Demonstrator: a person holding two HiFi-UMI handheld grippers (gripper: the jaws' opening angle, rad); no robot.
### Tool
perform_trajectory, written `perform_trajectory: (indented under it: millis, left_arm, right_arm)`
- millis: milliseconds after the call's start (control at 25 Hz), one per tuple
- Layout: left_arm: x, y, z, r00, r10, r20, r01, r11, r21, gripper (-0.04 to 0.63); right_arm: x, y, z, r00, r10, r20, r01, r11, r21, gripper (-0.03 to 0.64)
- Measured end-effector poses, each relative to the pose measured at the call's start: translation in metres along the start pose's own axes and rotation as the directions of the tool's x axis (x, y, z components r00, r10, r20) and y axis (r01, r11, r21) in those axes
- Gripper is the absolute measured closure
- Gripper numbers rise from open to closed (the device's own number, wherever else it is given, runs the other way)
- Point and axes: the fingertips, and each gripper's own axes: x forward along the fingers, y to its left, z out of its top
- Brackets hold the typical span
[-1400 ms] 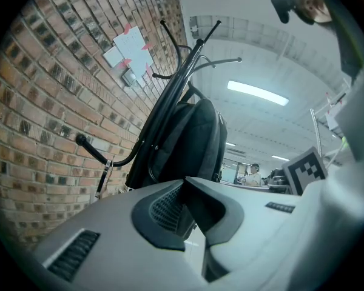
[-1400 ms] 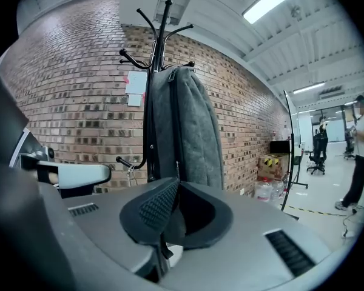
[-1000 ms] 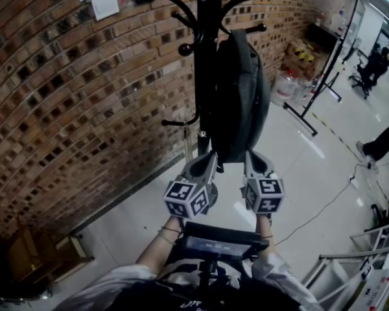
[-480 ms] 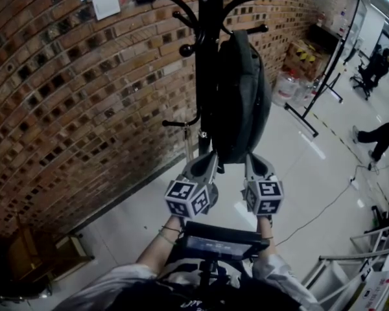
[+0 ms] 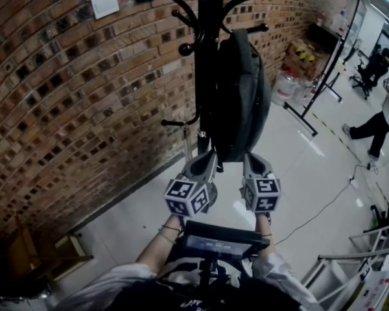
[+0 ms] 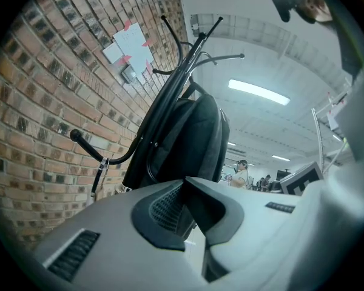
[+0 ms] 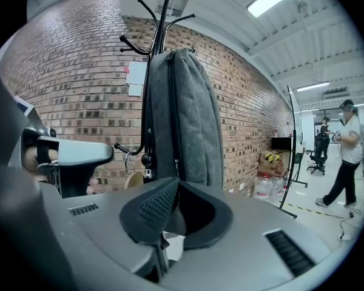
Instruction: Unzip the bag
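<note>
The bag, a dark grey backpack, is hanging from the upper hooks of a black coat stand close to a brick wall, and both grippers are working at its bottom edge. The left gripper is pointing level with its jaws closed together at the tips. Dark fabric is showing between the pads, so it is judged to be pinching the bag's lower edge as an anchor. The right gripper is sitting just beside it, its jaws drawn almost fully together on a small dark tab at the foot of the zip line. This tab is judged to be the zip pull, though it is too small to confirm. The zip is looking closed along its visible length, so the opening stroke is assessed as not yet made. To do it well, the left gripper should be holding the base taut downward while the right is drawing the pull up along the track, following the seam's curve rather than tugging outward. The hanging bag is liable to swing on its hook, and the thin tab is liable to slip from the pads.
</note>
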Motion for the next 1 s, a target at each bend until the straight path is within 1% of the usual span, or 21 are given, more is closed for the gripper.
perform_trajectory:
  millis: [200,400,600,720,840,920,1000]
  left_arm:
    - [0.004,-0.001,-0.002,1.0,-0.005,-0.004,0.005,1.0,-0.007,0.588]
    - [0.005,-0.002,-0.001,1.0,-0.008,-0.005,0.008,1.0,-0.008,0.588]
    - [0.008,-0.003,0.0,1.0,-0.011,-0.004,0.011,1.0,-0.005,0.588]
    - [0.007,-0.003,-0.002,1.0,-0.009,-0.008,0.009,1.0,-0.008,0.588]
    - [0.005,-0.004,-0.004,1.0,-0.005,-0.015,0.005,1.0,-0.01,0.588]
    - [0.003,-0.005,-0.005,1.0,-0.002,-0.016,0.002,1.0,-0.012,0.588]
    - [0.001,-0.006,-0.005,1.0,-0.003,-0.016,0.003,1.0,-0.013,0.588]
  right_arm:
    - [0.004,-0.001,-0.002,1.0,-0.004,-0.003,0.004,1.0,0.003,0.618]
    - [0.002,0.001,0.0,1.0,0.009,-0.005,-0.009,0.999,0.031,0.616]
    - [-0.004,0.002,0.003,1.0,0.012,0.029,-0.014,0.999,0.044,0.603]
    - [-0.012,0.002,0.006,0.998,-0.006,0.066,0.001,0.998,0.064,0.6]
    - [-0.027,0.011,0.008,0.997,0.025,0.077,-0.029,0.998,0.056,0.588]
    - [-0.037,0.016,0.011,0.995,0.039,0.094,-0.047,0.996,0.081,0.584]
    - [-0.047,0.016,0.012,0.993,0.037,0.11,-0.048,0.994,0.097,0.584]
